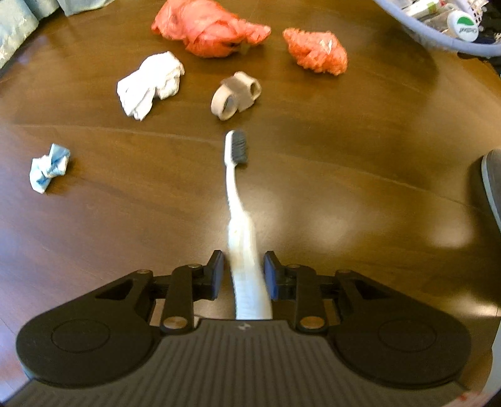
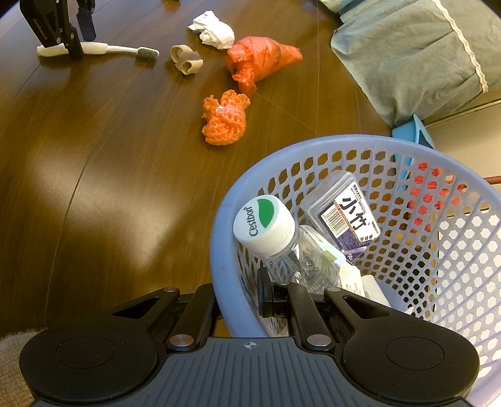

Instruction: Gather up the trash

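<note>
The left gripper [image 1: 243, 269] points steeply down at the brown wooden table [image 1: 344, 188], its jaws standing a little apart on either side of the white handle of a toothbrush [image 1: 233, 175]. Small gaps show between the pads and the handle, so the pads are not pressing on it. The toothbrush lies flat on the table, its dark bristle head pointing away from the gripper. Just beyond the head lies a beige ring-shaped piece [image 1: 235, 95], whose make I cannot tell. To its left sits a crumpled white tissue [image 1: 150, 84], and nearer the table's left edge a small blue-and-white wad [image 1: 48, 167]. Farther on lie a crumpled orange plastic bag [image 1: 208, 28] and, to its right, an orange mesh ball [image 1: 316, 51].

The right gripper [image 2: 241, 297] is clamped on the rim of a pale blue perforated basket [image 2: 313, 147], one finger outside the wall and one inside. The basket sits by the table's near edge, with part of it past the edge. In it lie a clear bottle with a white cap [image 2: 264, 224] printed Cestbon, a clear packet with a dark label [image 2: 341, 213] and some white paper beneath. Seen from this side, the left gripper stands at the table's far left, over the toothbrush handle. Past the table's far right edge sits a grey-green cushion [image 2: 416, 53]
</note>
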The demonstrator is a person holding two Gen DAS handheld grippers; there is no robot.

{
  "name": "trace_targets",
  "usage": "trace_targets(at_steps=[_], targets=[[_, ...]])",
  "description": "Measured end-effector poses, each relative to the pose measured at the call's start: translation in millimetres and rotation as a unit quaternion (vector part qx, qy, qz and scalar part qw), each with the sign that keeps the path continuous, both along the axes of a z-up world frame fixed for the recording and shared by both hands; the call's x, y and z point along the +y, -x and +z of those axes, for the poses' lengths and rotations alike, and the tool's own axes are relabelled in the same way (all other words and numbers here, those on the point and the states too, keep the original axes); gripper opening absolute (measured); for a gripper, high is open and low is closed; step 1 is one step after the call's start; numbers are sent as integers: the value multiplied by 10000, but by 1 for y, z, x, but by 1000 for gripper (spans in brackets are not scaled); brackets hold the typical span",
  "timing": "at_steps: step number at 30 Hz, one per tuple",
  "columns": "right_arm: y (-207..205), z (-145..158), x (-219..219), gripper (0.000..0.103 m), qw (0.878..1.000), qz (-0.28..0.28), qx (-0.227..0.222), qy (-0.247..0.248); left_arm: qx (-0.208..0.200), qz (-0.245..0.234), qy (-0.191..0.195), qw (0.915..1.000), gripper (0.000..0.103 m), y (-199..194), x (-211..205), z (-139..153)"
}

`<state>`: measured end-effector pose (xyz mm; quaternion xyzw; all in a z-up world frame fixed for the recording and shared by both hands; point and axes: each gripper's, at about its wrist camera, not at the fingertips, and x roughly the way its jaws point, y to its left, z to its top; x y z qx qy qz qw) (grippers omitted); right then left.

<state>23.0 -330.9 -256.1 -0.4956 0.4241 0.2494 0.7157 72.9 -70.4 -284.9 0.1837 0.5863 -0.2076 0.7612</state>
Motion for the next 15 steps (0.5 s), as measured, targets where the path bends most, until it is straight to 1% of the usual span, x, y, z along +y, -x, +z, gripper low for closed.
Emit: trace_targets(at_steps=[2,6,9,15], targets=[[0,0,0,4,10000,0,2,-2,36,40,60,10000,18,0,4,0],[0,0,0,4,10000,-3,1,5,7,-18,-28,10000,16,0,6,2],[0,0,0,4,10000,-2,1,5,-181,-99,-120,9997,16,-1,7,11],[0,0,0,4,10000,-5,4,8,-584,-211,-207,9979,16,-11,8,44]])
